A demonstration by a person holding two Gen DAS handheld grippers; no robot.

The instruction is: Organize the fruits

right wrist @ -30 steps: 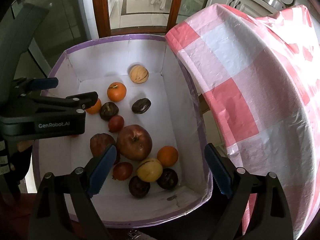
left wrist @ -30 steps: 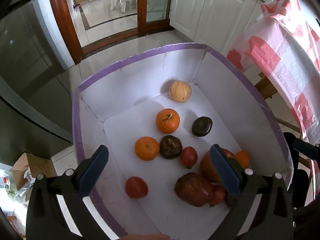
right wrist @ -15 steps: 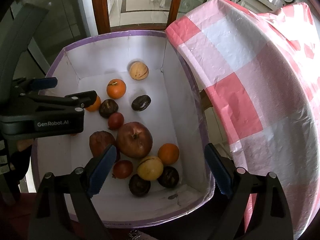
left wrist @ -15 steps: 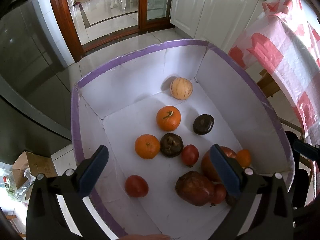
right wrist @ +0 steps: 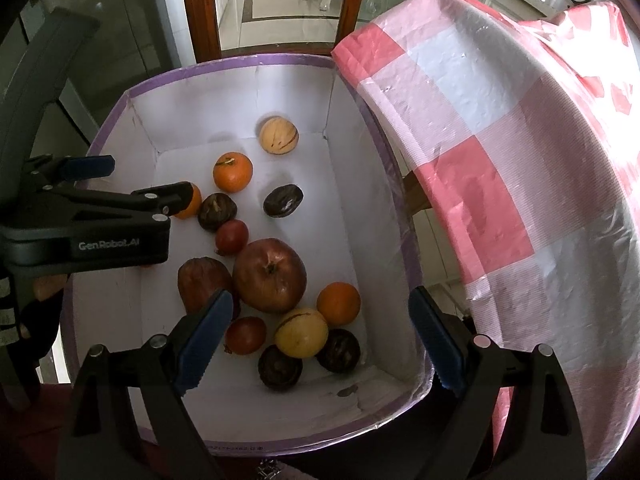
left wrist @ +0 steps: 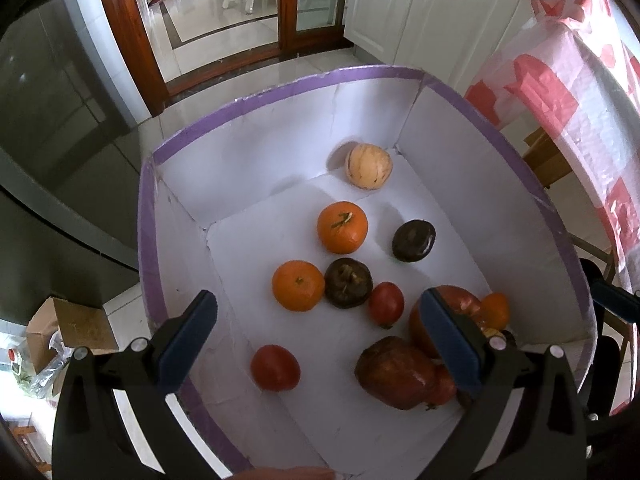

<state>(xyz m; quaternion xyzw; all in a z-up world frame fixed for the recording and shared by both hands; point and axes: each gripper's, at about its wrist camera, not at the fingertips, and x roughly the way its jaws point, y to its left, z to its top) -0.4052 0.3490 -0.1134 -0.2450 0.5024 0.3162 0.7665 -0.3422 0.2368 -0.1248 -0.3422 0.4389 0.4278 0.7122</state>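
Both the right gripper (right wrist: 320,332) and the left gripper (left wrist: 318,330) hang with jaws wide apart and empty above the fruits, all inside the white box (right wrist: 256,64). "GenRobot.AI" reads on the left gripper at the frame's left. The big apple (right wrist: 270,274) sits mid-frame, stem up; the pale melon (right wrist: 279,135) lies in the far corner.

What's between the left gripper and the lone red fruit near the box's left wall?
Nothing visible. The left gripper is open above the box, and the red fruit sits apart from the other fruit, below its fingers.
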